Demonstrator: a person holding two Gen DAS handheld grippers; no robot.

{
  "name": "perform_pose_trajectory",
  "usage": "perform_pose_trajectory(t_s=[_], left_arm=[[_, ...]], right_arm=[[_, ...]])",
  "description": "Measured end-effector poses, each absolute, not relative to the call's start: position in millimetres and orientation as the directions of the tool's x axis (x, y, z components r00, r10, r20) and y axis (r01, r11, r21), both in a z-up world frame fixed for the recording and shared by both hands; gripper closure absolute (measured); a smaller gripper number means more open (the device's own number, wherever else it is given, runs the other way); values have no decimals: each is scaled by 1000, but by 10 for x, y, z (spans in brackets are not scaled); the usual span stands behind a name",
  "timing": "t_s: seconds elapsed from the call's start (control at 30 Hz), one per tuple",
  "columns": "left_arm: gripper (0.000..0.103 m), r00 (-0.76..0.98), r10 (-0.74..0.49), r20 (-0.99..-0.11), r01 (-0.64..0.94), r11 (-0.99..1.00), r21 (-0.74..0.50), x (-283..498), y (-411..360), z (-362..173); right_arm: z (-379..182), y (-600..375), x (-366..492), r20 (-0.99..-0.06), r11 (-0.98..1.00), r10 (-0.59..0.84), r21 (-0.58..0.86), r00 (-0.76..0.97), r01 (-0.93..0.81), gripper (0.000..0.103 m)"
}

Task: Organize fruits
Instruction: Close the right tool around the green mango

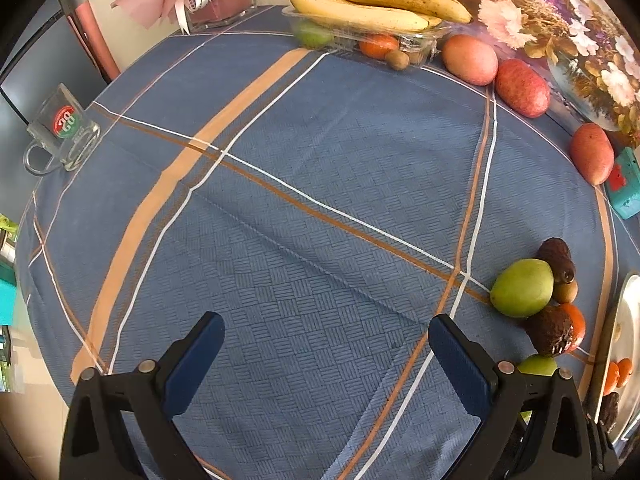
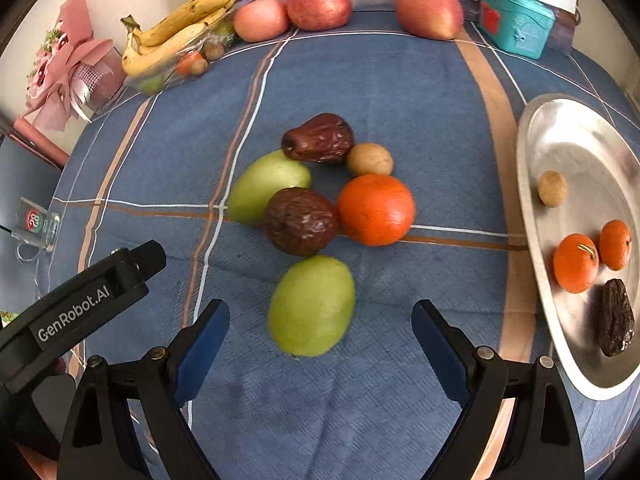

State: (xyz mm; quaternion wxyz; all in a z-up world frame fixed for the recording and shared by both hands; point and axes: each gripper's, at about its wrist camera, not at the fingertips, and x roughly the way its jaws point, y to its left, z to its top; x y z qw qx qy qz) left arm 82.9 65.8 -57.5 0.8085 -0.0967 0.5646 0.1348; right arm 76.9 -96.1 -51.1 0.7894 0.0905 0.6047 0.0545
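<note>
So the right gripper (image 2: 320, 344) is spread wide and holding nothing, with the nearest green fruit (image 2: 311, 306) sitting dead ahead of it, basically lined up between the two blue fingers (image 2: 202, 346) but a bit beyond the tips. That fruit is egg-shaped and its long axis runs roughly along the fingers, tilted a little to the right, so I'd guess a straight push forward gets the narrower width between the pads. The rest of the pile is just behind it: a dark wrinkly date (image 2: 301, 221) nearly touching it, an orange (image 2: 376, 209), another green one (image 2: 266, 186).

The metal plate (image 2: 532, 240) is off to the right, already holding a few pieces.

The left gripper (image 1: 326, 354) is also wide open and empty, over bare tablecloth (image 1: 280, 240), with the pile off to its right. The right hand is clearly the better placed one.
</note>
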Motion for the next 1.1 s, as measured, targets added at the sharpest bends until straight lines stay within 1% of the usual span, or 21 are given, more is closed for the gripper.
perform_pose_trajectory(t_s=[0.2, 0.27, 0.3, 0.33, 0.37, 0.43, 0.53, 0.73, 1.0, 1.1], left_arm=[[0, 342, 108, -934, -319, 948, -7, 847, 644, -555], [0, 344, 105, -933, -317, 948, -10, 849, 636, -549], [0, 344, 105, -933, -318, 948, -10, 845, 620, -541], [0, 344, 103, -933, -317, 948, -12, 844, 616, -538], [0, 344, 103, -933, -317, 948, -12, 841, 613, -536], [0, 345, 102, -933, -315, 949, -13, 842, 604, -534], [0, 348, 97, -932, -315, 949, -18, 829, 585, -522], [0, 357, 95, -929, -309, 951, -22, 832, 541, -485], [0, 364, 79, -928, -296, 955, -35, 835, 464, -469], [0, 381, 54, -923, -298, 952, -67, 827, 427, -444]], right_arm=[[-525, -894, 799, -948, 983, 173, 182, 266, 6, 11], [-496, -857, 796, -946, 984, 173, 175, 273, -18, 17], [-487, -844, 793, -946, 984, 175, 175, 274, -25, 25], [-486, -822, 798, -945, 984, 177, 176, 274, -31, 31], [-490, -810, 798, -945, 983, 182, 179, 271, -35, 33], [-503, -800, 801, -946, 982, 191, 188, 264, -36, 44], [-509, -804, 803, -945, 980, 200, 198, 260, -34, 51], [-490, -860, 764, -941, 976, 214, 214, 263, -30, 59], [-452, -988, 699, -938, 971, 236, 237, 252, -28, 59], [-430, -1068, 678, -939, 971, 234, 237, 251, -18, 59]])
